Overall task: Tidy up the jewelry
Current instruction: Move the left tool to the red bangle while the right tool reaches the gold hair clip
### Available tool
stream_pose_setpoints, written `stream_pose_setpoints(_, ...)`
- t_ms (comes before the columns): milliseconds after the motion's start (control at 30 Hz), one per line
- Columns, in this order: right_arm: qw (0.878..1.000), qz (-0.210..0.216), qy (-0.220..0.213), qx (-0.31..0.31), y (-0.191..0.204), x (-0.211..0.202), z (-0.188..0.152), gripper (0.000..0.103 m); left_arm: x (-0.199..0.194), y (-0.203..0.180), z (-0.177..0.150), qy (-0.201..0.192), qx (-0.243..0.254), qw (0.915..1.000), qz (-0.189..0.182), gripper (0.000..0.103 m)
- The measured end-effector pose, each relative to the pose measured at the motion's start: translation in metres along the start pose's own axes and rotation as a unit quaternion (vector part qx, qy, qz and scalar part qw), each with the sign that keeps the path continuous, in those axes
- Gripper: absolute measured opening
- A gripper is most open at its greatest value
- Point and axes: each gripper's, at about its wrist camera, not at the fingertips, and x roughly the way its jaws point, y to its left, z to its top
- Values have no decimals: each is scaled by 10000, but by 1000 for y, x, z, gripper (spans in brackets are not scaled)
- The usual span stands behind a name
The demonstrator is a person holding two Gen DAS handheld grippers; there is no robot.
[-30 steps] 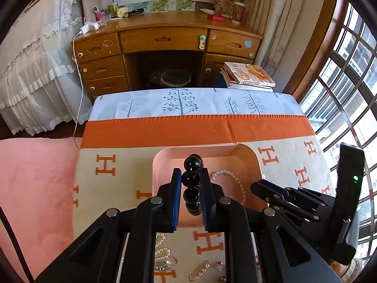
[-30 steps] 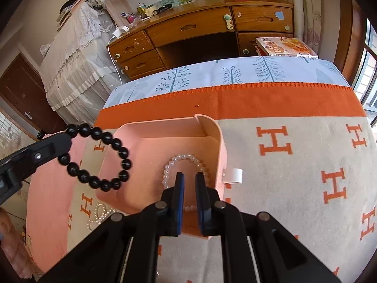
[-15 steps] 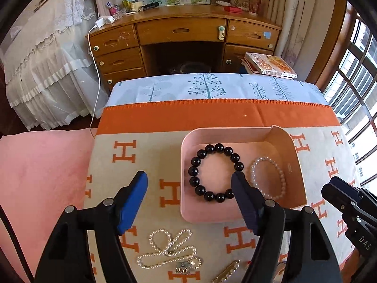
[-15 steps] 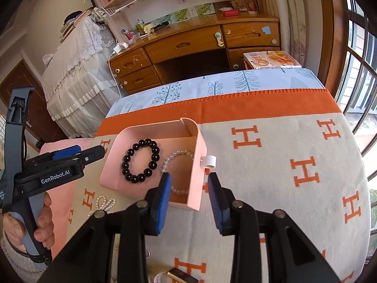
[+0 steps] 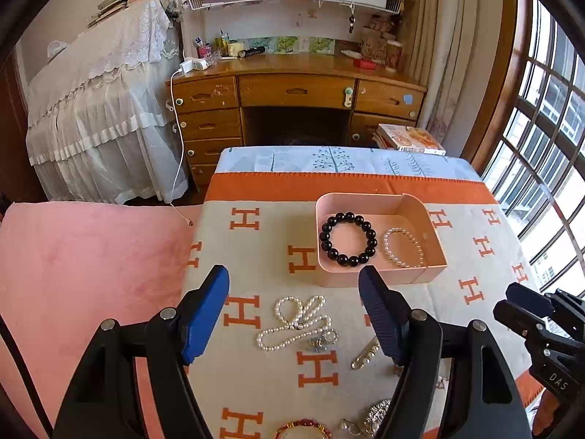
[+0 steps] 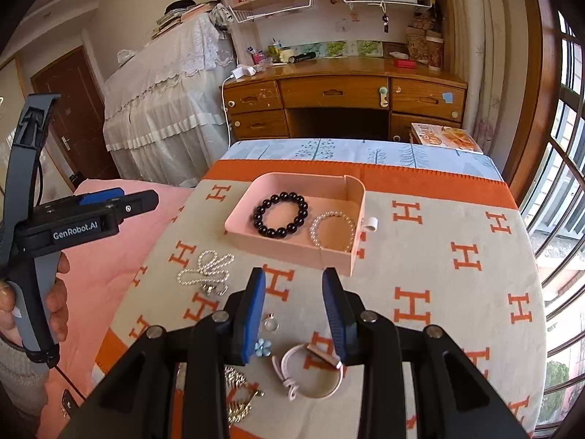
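Note:
A pink tray sits on the H-patterned blanket. In it lie a black bead bracelet and a small pearl bracelet. My left gripper is wide open and empty, raised above a pearl necklace in front of the tray. My right gripper is open and empty, raised above a pink strap bracelet, a blue flower piece and a small round pendant.
A gold pin, a red-and-gold bangle and a silver chain lie near the blanket's front edge. A gold chain lies by the right gripper. A pink cushion lies left; a wooden desk stands behind.
My left gripper opened and dropped the black bead bracelet into the tray, then drew back and up. My right gripper opened too and pulled back from the tray.

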Motion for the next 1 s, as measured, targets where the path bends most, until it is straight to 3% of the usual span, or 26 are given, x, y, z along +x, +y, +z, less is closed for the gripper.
stream_pose_setpoints(167,9999,-53,-51,-89,15,-26,-23,33,-36,12,-26,-148,-33,9999,-21,72)
stream_pose_setpoints(333,9998,-37,75,-203,27,-40,-47,33,-53,24,-57,164,-9,9996,-217,75)
stream_pose_setpoints(533,9982,122,367,-454,48,-41,-76,33,-54,34,-102,502,65,9987,-117,75)
stream_pose_setpoints(700,9936,392,687,-804,71,-25,-90,33,-46,41,-135,729,206,9971,-79,75)
stream_pose_setpoints(1000,9772,651,1516,-1336,107,42,-116,33,0,52,-165,1330,325,9905,-130,75)
